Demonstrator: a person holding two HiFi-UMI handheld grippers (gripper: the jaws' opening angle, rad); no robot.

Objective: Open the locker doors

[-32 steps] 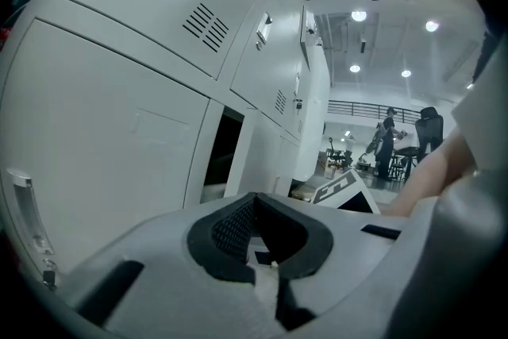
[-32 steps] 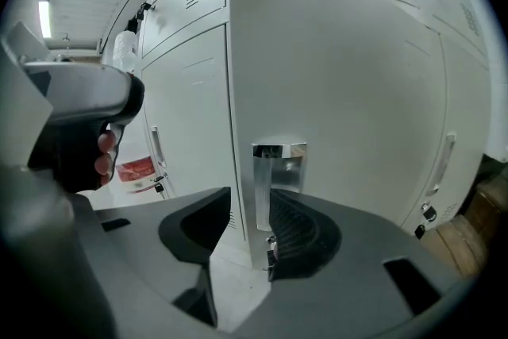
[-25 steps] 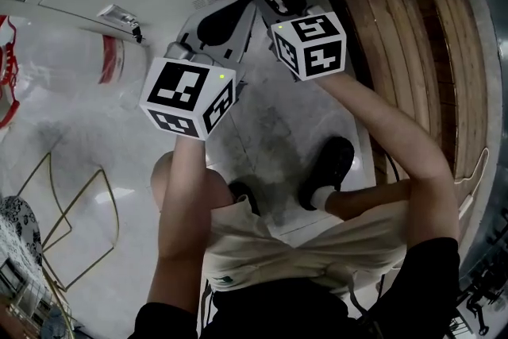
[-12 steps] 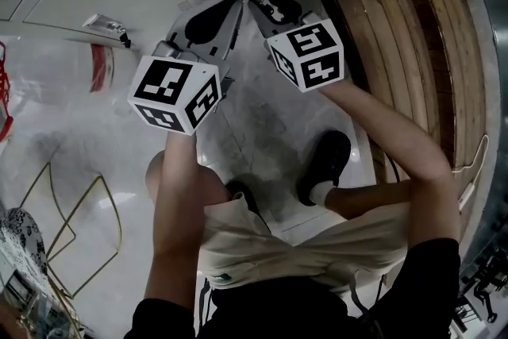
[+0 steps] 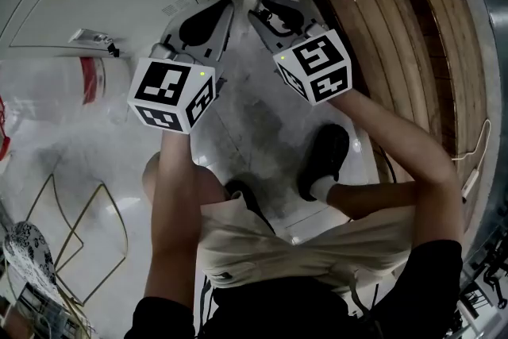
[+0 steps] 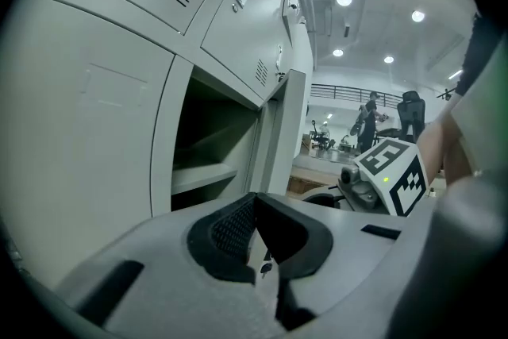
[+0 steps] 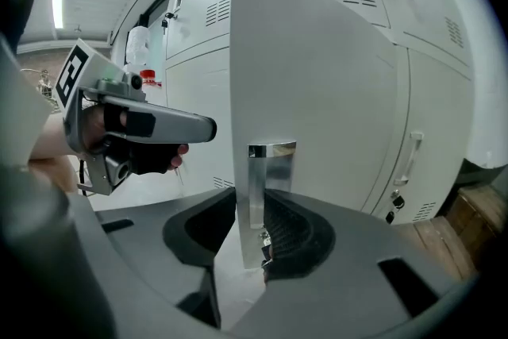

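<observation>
- The right gripper (image 7: 252, 209) was clamped on the free edge of the locker door (image 7: 317, 83). Its pads sat on either side of the bright metal handle (image 7: 270, 163), and the thickness of the door kept the jaws partly apart.
- The locker door stood swung out from the bank of grey lockers (image 7: 429, 52), nearly edge-on to the right gripper view. In the head view its edge lay at top centre, just left of the wooden bench (image 5: 397, 20).
- The left gripper (image 6: 254, 201) held nothing, and its jaws were drawn together at the tips. It hung just beside the right gripper, on the side away from the bench and near the door.
- Ahead of the left gripper, the open compartment (image 6: 208, 140) had a dark interior with one shelf (image 6: 202, 177).
- The neighbouring locker doors, above and alongside, were closed.
- A black shoe (image 5: 325, 159) of the person stood on the speckled floor (image 5: 254, 123) below both grippers.
</observation>
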